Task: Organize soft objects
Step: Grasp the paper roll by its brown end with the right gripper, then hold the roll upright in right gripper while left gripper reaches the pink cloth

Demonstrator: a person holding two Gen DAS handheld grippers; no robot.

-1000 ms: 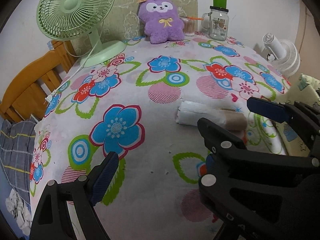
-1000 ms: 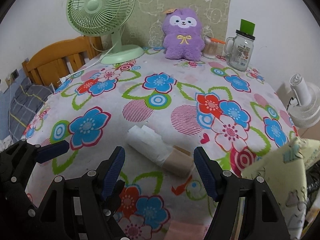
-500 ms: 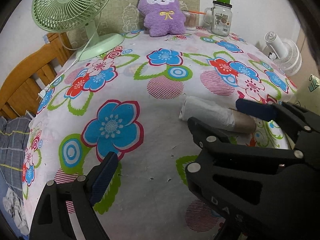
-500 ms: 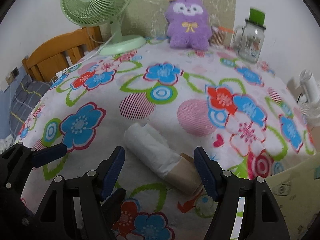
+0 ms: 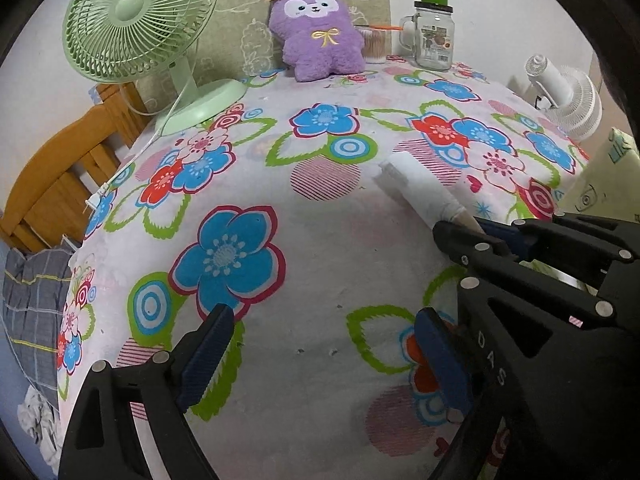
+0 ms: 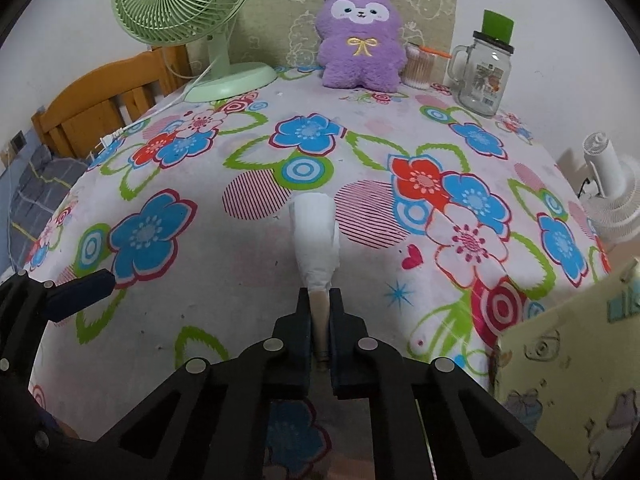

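My right gripper (image 6: 320,312) is clamped on the brown cardboard end of the paper roll (image 6: 314,236), whose white part lies ahead on the flowered tablecloth (image 6: 200,264). My left gripper (image 5: 324,356) hangs spread wide over bare cloth, holding nothing. The jar's (image 6: 482,76) label is too small to read.

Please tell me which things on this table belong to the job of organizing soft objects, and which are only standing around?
Belong to the job:
- paper roll, clamped at its cardboard end by the right gripper
- purple plush toy
- left gripper, open over the tablecloth

Only standing around:
- green desk fan
- glass mason jar
- cotton swab container
- white fan
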